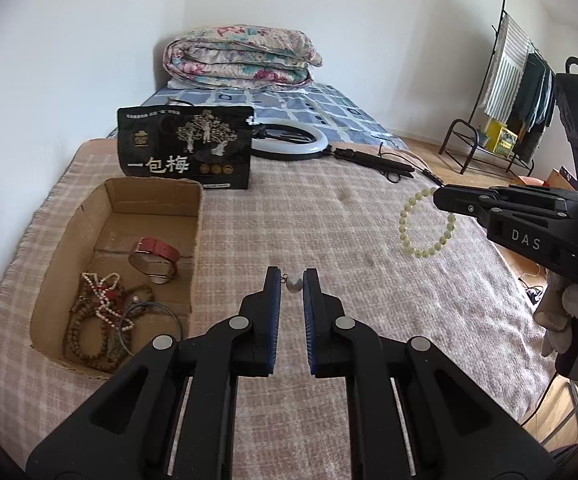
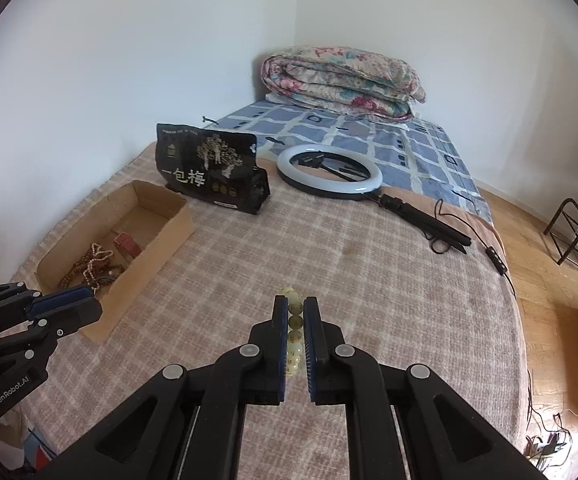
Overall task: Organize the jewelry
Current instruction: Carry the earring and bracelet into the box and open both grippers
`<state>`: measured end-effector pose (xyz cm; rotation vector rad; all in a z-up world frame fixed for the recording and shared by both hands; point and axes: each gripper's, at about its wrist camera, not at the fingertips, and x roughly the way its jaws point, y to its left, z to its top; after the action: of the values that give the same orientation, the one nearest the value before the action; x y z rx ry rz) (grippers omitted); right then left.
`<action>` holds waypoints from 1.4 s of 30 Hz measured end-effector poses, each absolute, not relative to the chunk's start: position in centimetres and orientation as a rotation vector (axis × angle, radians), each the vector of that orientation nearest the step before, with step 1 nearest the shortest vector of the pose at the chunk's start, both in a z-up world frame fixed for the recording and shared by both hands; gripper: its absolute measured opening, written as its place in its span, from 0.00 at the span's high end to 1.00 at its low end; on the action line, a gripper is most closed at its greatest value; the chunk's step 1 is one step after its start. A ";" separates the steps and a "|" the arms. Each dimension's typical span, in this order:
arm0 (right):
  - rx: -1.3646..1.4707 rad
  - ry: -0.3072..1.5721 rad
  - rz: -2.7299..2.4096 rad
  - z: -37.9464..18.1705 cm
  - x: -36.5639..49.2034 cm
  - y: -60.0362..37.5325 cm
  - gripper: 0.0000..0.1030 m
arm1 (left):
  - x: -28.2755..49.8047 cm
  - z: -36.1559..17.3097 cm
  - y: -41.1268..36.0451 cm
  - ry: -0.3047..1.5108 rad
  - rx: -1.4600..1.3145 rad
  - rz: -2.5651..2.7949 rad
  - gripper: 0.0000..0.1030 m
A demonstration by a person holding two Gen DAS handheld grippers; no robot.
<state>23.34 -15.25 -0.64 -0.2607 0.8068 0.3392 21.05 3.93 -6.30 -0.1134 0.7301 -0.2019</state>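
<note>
Above the checked blanket, my left gripper [image 1: 291,279] is shut on a small pearl earring [image 1: 294,284], which sits between the blue pads. My right gripper [image 2: 296,305] is shut on a pale green bead bracelet [image 2: 295,322]. In the left wrist view the bracelet [image 1: 402,224] hangs as a loop from the right gripper [image 1: 441,198]. An open cardboard box [image 1: 149,200] lies to the left and holds a red strap watch [image 1: 155,254], brown bead strings [image 1: 89,340] and a white pearl string. From the right wrist, the left gripper [image 2: 89,300] hovers near the box [image 2: 157,236].
A black snack bag [image 1: 187,148] stands behind the box. A ring light [image 2: 329,176] with its folded tripod and cable lies further back on the bed. A folded floral quilt [image 1: 241,56] sits at the head. Beyond the bed's right edge stands a clothes rack [image 1: 517,92] on wooden floor.
</note>
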 end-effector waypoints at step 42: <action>-0.180 0.902 0.715 -7.5 23.0 5.1 0.95 | 31.6 -9.1 21.9 0.744 -0.308 0.015 0.91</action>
<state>22.99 5.08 -7.46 -0.1797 0.9020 0.7153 31.56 21.94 -9.08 -0.3077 0.7436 0.0152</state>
